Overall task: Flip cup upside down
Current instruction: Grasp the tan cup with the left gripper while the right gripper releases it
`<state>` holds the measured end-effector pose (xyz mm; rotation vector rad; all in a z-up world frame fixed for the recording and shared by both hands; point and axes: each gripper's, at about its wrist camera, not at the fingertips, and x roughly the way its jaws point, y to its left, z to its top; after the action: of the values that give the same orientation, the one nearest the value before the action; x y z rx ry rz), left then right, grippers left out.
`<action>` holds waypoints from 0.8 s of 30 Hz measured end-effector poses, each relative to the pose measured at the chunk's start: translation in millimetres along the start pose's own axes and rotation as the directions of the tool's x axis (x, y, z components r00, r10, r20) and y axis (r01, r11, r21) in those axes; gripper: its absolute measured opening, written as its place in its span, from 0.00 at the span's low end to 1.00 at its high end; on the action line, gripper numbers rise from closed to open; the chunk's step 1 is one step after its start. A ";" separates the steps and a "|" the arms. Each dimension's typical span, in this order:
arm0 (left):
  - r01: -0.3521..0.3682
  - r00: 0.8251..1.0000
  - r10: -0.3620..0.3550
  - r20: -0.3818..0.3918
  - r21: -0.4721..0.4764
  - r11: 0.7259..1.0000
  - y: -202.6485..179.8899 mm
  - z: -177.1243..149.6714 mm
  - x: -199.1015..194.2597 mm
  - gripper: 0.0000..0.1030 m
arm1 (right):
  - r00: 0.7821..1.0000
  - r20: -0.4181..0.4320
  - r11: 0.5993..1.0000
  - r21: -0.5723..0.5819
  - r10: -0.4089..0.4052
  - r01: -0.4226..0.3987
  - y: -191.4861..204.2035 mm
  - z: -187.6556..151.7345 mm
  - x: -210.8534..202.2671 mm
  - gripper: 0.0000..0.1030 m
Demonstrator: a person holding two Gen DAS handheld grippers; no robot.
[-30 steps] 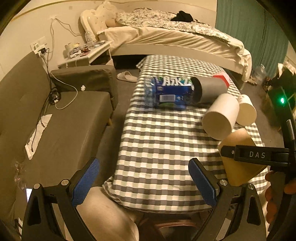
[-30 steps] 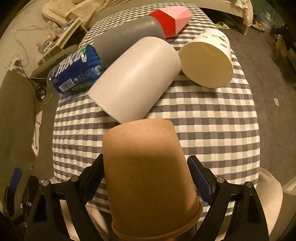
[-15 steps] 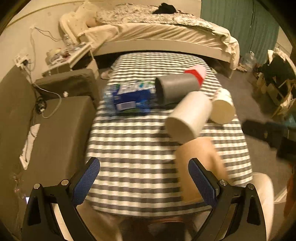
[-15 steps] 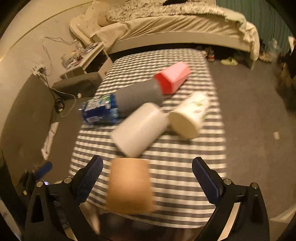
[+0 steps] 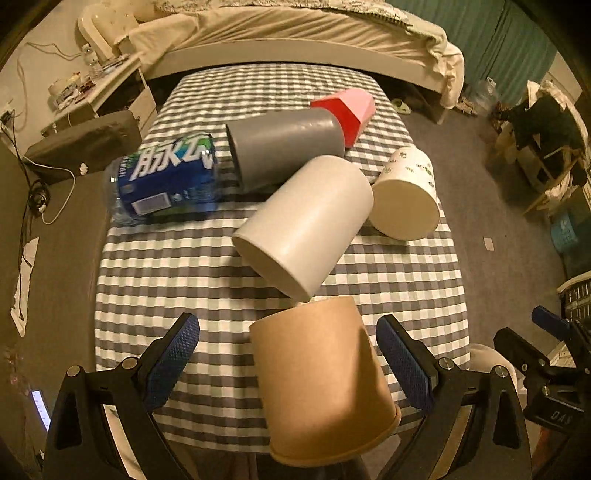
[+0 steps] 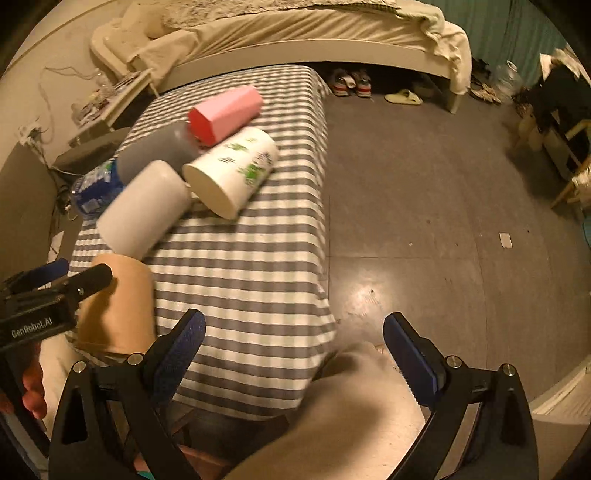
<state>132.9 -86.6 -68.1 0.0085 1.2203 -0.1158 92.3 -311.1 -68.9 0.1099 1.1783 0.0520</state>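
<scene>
- The left tool [image 5: 288, 363] has its blue-padded fingers [image 5: 173, 354] spread wide apart, one on each side of the brown paper cup [image 5: 321, 380], with a clear gap between each pad and the cup wall.
- That brown paper cup stands upside down at the near edge of the bench [image 5: 166, 280], its rolled rim down on the grey-and-white checked cloth and its closed base up; in the right wrist view it shows at the lower left [image 6: 118, 306], partly behind the left tool's black body.
- The right tool [image 6: 295, 350] is also apart and grips nothing; it hangs beyond the bench's right corner, above the grey floor [image 6: 443, 221] and a pale trouser leg [image 6: 351, 406].
- Just behind the brown cup a white cup [image 5: 306, 225] lies on its side, its mouth turned toward the near edge.
- To its right a printed paper cup [image 5: 406, 195] with green marks lies tipped over, touching the white cup.
- Farther back a grey cup [image 5: 284, 144] lies on its side, with a blue-labelled water bottle [image 5: 166, 181] lying at its left and a red-and-pink faceted cup [image 5: 347, 110] at its right end.
- Beyond the bench stands a bed [image 5: 295, 33] with rumpled bedding, and shoes [image 6: 351, 83] sit on the floor beneath its edge.
</scene>
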 end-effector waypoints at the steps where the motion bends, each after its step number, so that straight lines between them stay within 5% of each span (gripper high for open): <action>1: -0.001 1.000 0.001 -0.007 -0.003 1.000 0.3 1.2 2.1 0.96 | 1.000 -0.003 1.000 0.003 0.002 -0.002 -1.6 -0.4 1.7 0.95; 18: 0.051 0.993 -0.049 -0.103 0.013 0.999 -3.1 5.1 33.1 0.95 | 0.998 -0.041 0.999 0.019 0.038 -0.037 7.9 7.2 28.2 0.95; 21: 0.074 0.989 -0.071 -0.132 0.013 0.997 -4.9 4.9 36.3 0.79 | 0.998 -0.044 0.999 0.023 0.039 -0.038 7.5 6.0 29.6 0.95; 24: 0.090 0.987 -0.088 -0.137 0.014 0.996 -6.1 2.9 33.2 0.79 | 0.999 -0.040 0.999 0.026 0.033 -0.032 7.2 6.3 27.6 0.95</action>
<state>146.3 -95.6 -97.9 -0.0207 1.3563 -0.2085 108.8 -301.6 -91.1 0.1507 1.2183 0.0680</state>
